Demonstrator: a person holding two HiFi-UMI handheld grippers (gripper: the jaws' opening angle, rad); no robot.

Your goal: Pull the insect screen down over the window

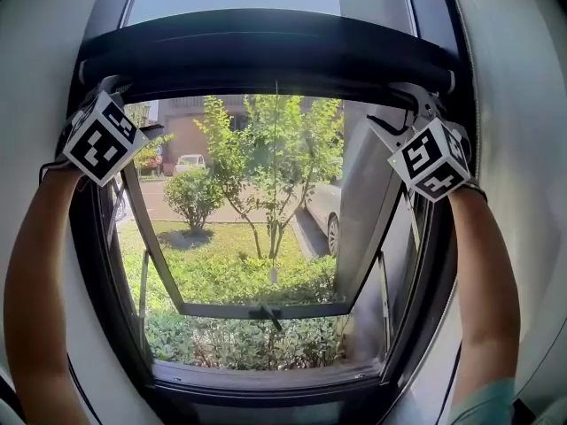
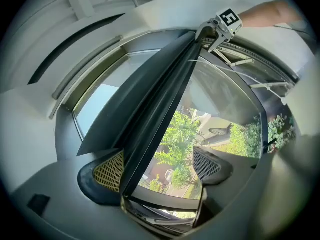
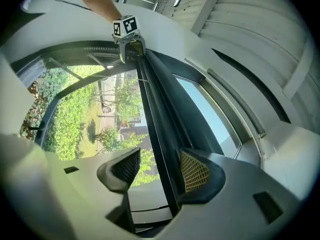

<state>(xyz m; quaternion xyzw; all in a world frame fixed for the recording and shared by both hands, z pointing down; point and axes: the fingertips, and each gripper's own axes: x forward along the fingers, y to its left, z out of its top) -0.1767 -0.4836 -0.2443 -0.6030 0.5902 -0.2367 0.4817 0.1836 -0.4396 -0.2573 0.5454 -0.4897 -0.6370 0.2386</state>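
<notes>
One insect-screen bar (image 1: pixel 266 56) sits at twelve o'clock of the window (image 1: pixel 266 374), with two grippers on it. The left gripper (image 2: pixel 157 166), at ten o'clock, has jaws spread around the bar, possibly brushing one pad. The right gripper (image 3: pixel 160 169), at two o'clock, has jaws likewise spread around it.

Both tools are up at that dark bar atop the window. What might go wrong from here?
1. The left tool and right tool each have the screen bar between open jaws, not pinched. Pulling down now could let them slip off it.
2. They sit at opposite ends of the bar, so an uneven pull might tilt it and jam it in the window frame.
</notes>
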